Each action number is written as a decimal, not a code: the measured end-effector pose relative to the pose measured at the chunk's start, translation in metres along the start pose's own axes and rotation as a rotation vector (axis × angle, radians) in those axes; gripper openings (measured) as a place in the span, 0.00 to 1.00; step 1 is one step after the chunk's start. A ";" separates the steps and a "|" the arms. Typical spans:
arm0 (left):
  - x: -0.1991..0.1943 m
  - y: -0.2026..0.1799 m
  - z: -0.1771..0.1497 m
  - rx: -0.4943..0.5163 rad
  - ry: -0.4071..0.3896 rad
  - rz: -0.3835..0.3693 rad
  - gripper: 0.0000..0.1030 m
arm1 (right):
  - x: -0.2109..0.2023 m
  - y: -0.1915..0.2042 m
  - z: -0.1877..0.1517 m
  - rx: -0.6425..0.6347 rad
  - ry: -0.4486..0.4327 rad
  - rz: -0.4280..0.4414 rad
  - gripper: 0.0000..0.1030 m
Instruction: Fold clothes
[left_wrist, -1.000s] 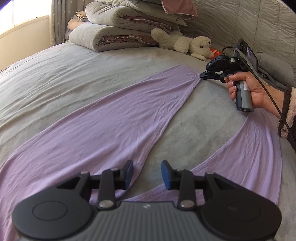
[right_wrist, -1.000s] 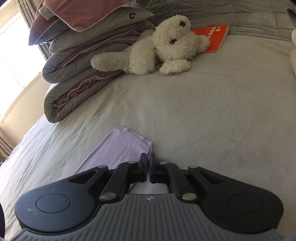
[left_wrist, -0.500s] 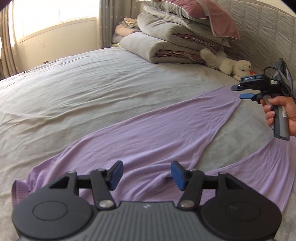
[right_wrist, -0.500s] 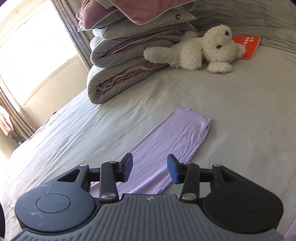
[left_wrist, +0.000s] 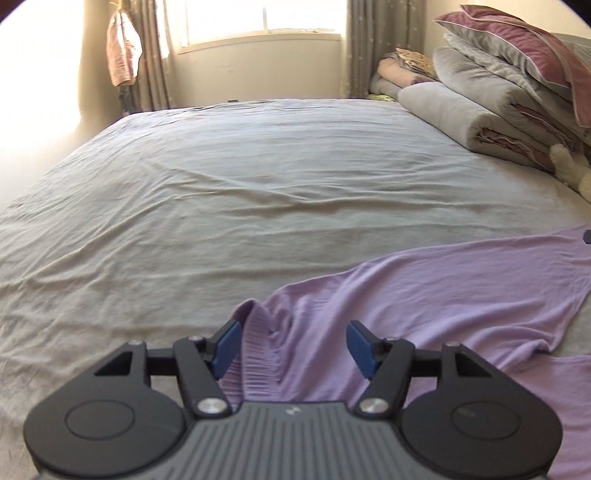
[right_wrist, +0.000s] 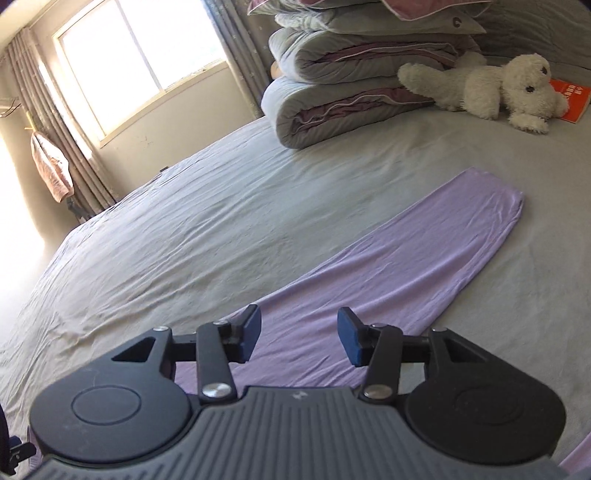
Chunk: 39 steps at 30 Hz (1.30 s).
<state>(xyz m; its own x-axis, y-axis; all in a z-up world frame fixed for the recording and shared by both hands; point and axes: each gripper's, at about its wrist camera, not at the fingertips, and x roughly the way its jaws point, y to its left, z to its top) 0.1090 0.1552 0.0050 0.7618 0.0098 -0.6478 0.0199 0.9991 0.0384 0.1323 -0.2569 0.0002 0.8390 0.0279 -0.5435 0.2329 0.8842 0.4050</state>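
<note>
Right tongs (right_wrist: 299, 338) released sleeve (right_wrist: 424, 258), both tongs now wide, left tongs (left_wrist: 293, 345) over crumpled hem (left_wrist: 258, 354)

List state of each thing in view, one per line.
left gripper: open, over the crumpled garment end, holding nothing
right gripper: open, above the garment, holding nothing
purple garment: unfolded, one long part spread flat on the bed
folded quilts: stacked
plush dog: lying against the quilts

A grey-sheeted bed (left_wrist: 258, 192) is seen; a lilac garment (right_wrist: 406, 266) is spread across it, with folded quilts (right_wrist: 343, 96), a plush dog (right_wrist: 491, 88) and an orange booklet (right_wrist: 570, 99) laid at its head edge.
</note>
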 end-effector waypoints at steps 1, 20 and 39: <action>0.002 0.006 -0.002 -0.014 0.000 0.018 0.63 | 0.000 0.007 -0.003 -0.011 0.004 0.011 0.51; 0.026 0.057 -0.010 -0.251 -0.047 -0.130 0.38 | 0.024 0.133 -0.073 -0.154 0.140 0.256 0.55; 0.024 0.080 -0.015 -0.331 -0.018 -0.011 0.25 | 0.029 0.207 -0.114 -0.371 0.176 0.378 0.55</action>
<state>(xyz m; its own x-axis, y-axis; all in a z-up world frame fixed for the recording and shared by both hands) 0.1193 0.2362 -0.0192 0.7744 0.0007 -0.6327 -0.1804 0.9587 -0.2197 0.1490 -0.0199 -0.0153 0.7282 0.4244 -0.5381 -0.2836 0.9014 0.3272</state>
